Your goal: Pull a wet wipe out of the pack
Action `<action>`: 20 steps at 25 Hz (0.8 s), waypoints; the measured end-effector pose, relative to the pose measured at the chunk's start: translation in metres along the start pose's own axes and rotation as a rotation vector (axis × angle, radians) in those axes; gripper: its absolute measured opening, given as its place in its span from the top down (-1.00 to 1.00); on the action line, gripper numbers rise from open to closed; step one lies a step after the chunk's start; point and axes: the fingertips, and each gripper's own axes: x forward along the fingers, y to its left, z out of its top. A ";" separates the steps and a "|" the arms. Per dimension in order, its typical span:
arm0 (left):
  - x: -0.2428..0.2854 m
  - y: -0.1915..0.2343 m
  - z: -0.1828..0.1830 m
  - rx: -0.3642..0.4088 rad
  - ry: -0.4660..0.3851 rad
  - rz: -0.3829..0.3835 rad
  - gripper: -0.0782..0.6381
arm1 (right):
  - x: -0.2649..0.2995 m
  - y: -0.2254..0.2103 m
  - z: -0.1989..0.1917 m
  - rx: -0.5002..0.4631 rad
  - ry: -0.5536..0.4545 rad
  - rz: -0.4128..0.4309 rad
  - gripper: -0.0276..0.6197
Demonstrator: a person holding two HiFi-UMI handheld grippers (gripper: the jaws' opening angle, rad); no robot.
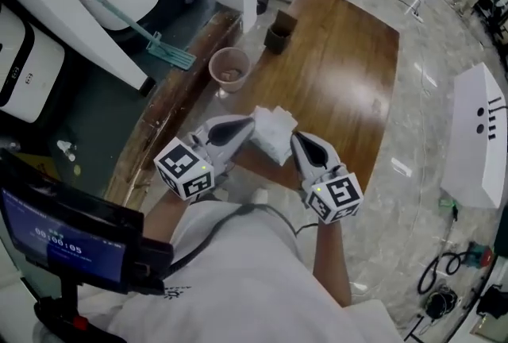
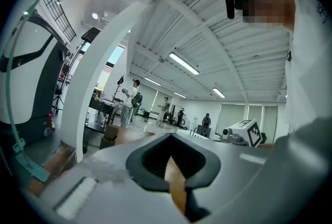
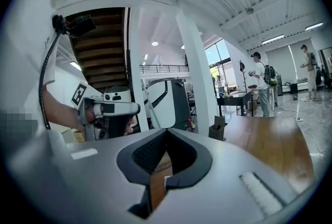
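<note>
A crumpled white wet wipe (image 1: pixel 275 132) hangs between my two grippers over the near edge of the wooden table (image 1: pixel 341 71). In the head view my left gripper (image 1: pixel 251 125) is shut on the wipe's left edge. My right gripper (image 1: pixel 293 138) is shut on its right edge. The two grippers point inward toward each other. In the left gripper view the jaws (image 2: pixel 168 136) meet tip to tip, as they do in the right gripper view (image 3: pixel 166 131). In both gripper views the jaws hide the wipe. I see no separate pack.
A pinkish cup (image 1: pixel 229 68) and a small dark brown box (image 1: pixel 279 34) stand at the table's far left. A teal mop (image 1: pixel 143 32) lies on the floor to the left. A monitor (image 1: pixel 67 242) sits near left. People stand far off in the hall.
</note>
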 end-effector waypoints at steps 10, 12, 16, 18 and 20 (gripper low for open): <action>-0.013 0.026 -0.017 -0.010 0.045 0.149 0.78 | 0.038 -0.009 -0.025 -0.005 0.088 0.118 0.89; -0.012 0.031 -0.023 -0.012 0.053 0.171 0.78 | 0.043 -0.014 -0.034 -0.014 0.115 0.118 0.89; -0.009 0.039 -0.034 -0.020 0.071 0.201 0.78 | 0.050 -0.030 -0.062 -0.031 0.190 0.103 0.89; -0.007 0.042 -0.040 -0.019 0.082 0.211 0.78 | 0.050 -0.038 -0.078 -0.043 0.234 0.092 0.89; -0.005 0.044 -0.044 -0.010 0.094 0.220 0.78 | 0.051 -0.045 -0.092 -0.051 0.269 0.087 0.89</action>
